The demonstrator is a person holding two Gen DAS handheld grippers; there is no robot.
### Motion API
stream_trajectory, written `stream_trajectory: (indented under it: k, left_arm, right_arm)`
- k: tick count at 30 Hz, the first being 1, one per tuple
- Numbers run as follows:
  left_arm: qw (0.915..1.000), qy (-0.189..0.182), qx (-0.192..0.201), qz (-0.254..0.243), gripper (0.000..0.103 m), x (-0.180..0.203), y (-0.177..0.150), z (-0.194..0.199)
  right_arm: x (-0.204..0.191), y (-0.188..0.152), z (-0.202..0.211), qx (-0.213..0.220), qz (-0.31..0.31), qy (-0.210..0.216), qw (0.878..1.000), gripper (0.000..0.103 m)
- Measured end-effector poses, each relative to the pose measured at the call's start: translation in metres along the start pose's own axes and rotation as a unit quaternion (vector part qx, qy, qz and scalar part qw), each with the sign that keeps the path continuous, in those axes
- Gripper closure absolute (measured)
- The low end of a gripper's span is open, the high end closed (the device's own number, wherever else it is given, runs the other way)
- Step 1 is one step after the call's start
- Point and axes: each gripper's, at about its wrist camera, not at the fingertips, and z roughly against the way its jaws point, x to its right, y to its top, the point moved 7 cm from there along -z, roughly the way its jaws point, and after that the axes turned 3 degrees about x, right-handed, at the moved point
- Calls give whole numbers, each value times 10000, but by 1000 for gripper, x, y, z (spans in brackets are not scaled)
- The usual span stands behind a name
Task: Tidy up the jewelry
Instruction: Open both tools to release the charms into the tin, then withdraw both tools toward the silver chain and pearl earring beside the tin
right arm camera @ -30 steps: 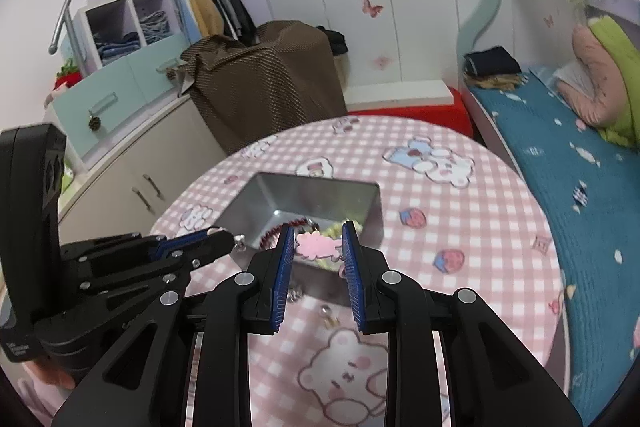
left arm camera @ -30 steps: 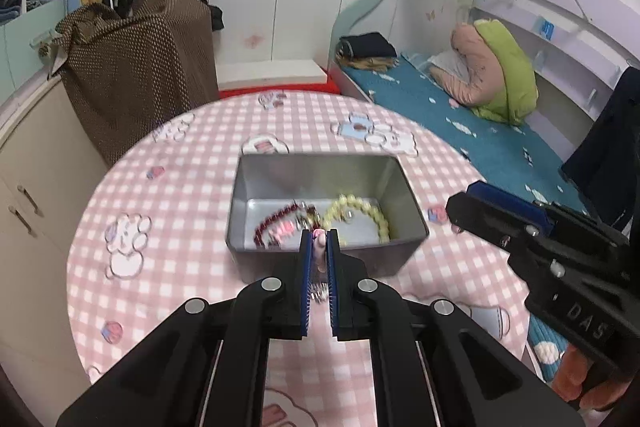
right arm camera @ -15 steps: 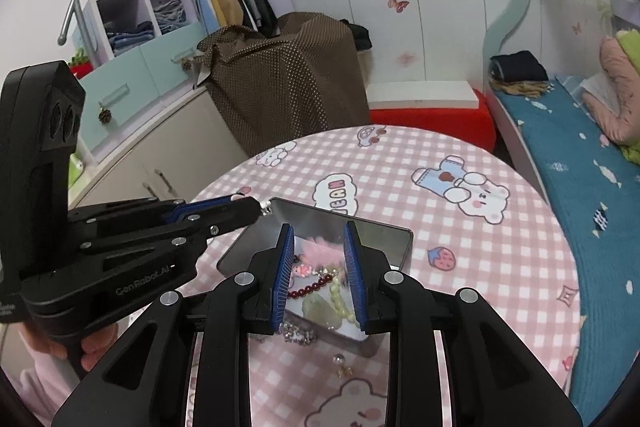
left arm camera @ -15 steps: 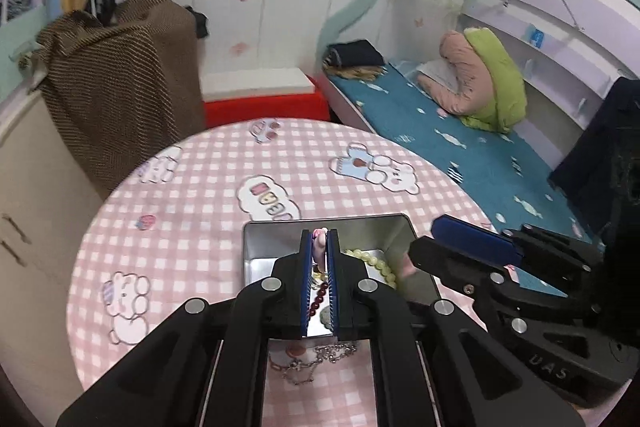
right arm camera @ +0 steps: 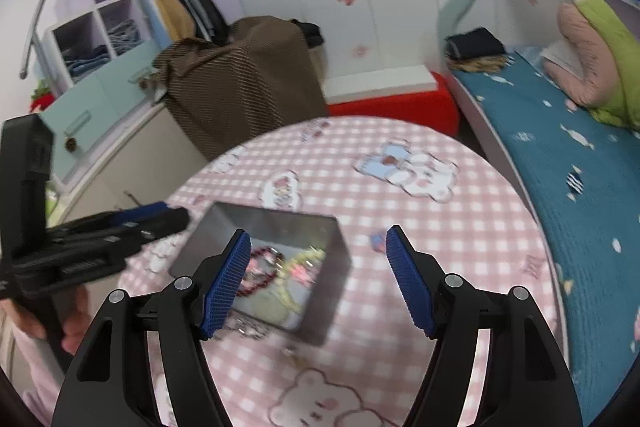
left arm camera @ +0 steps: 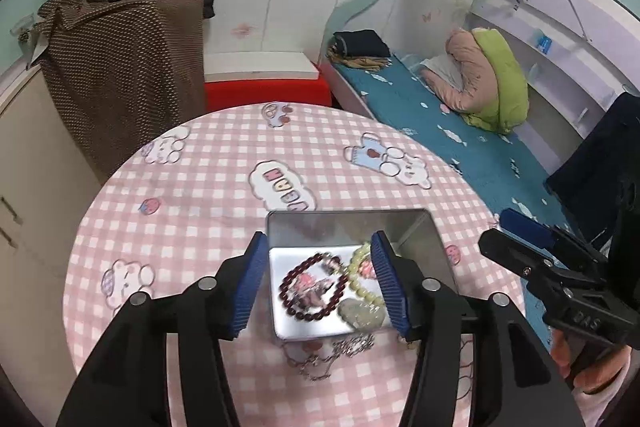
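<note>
A silver metal tin (left arm camera: 347,214) stands on the pink checked tablecloth. Inside lie a dark red bead bracelet (left arm camera: 310,311), a cream bead bracelet (left arm camera: 362,277), pink clip pieces (left arm camera: 308,283) and a grey heart-shaped piece (left arm camera: 362,313). My left gripper (left arm camera: 319,239) hovers over the tin's near half; its jaws are opening and nothing is between them. My right gripper (right arm camera: 318,233) hangs over the tin (right arm camera: 334,291) from the right side, its jaws also opening and empty. In the blurred right wrist view the bracelets (right arm camera: 260,275) show only roughly.
A silver chain (left arm camera: 336,351) lies on the cloth just in front of the tin. The round table (left arm camera: 192,195) ends close to a cabinet on the left and a bed (left arm camera: 460,147) on the right. A person's hand (left arm camera: 580,359) holds the right gripper.
Both grippers were shut on small pink pieces and carried them over the tin. Their jaws have now spread apart, and the pink pieces lie in the tin.
</note>
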Motion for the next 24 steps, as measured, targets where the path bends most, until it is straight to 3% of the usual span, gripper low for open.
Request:
stream_trajectory:
  k: [6,11,13,18,20,22,24]
  left_arm:
    - [9997,178,-167,59,47,-10,-36,9]
    - [9979,299,-562,128,47,-12,-74,-4]
    - [9973,277,-668,81,47,-8,-82,-12]
    - [9964,479,-678,-189,47,-3,-94,-32]
    - [9962,458,-686,-281,51,-2,-97,-38]
    - [9963,407,-636,-420,77,2,-100,-39]
    - [9962,190,-651,-553,88,8,-103,-36]
  right_arm:
    - [2,-42,-3,-304,152,-182,9993,35]
    - [-10,-82,-18,-674,380,-166,9969,36]
    - [-16,-92,-26,-828,438,-74,9956,49]
    - [-30,-105,-41,-1025,649,-40,9926,61]
    - [-34,-108,-44,-998,742,-24,9922,69]
    - [-37,-110,-47,-1001,857,-43,9913,84]
    - [-39,-110,-48,-1021,891,-12,9908,90]
